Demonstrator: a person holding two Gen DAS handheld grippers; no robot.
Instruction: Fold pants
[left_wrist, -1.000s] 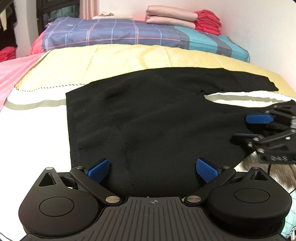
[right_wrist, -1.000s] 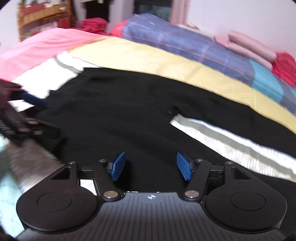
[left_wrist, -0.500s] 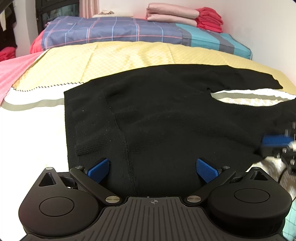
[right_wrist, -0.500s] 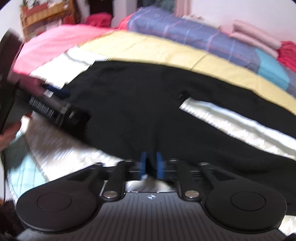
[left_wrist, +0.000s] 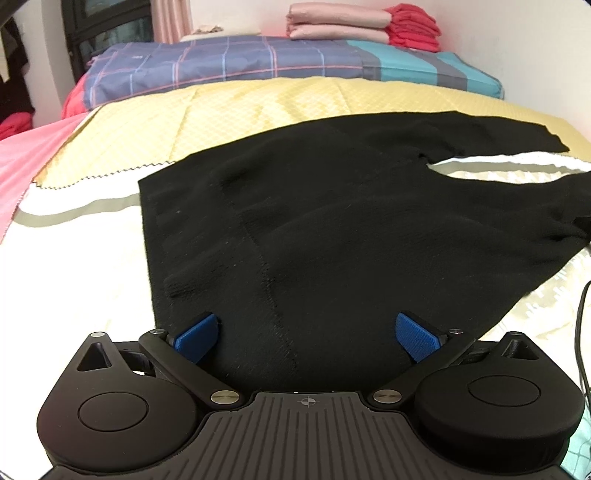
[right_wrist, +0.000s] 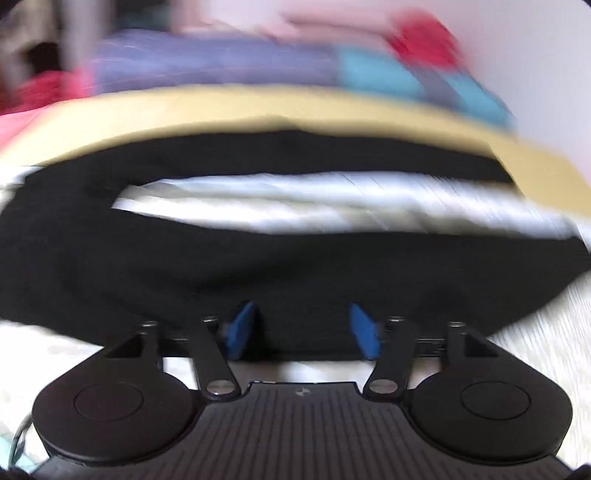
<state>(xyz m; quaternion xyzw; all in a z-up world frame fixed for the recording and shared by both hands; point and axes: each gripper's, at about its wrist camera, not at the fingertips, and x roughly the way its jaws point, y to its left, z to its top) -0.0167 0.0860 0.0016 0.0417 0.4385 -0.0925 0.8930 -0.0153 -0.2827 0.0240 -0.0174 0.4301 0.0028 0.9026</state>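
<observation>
- Since half a second ago the right gripper has swung toward the legs, and its fingers, then pinched together, are now spread apart over the near leg.
- Black pants lie flat on the bed; their long axis runs rightward.
- Left gripper is released, with the waistband edge between its fingers.
- Folded blankets are well apart; nothing blocks the way.
</observation>
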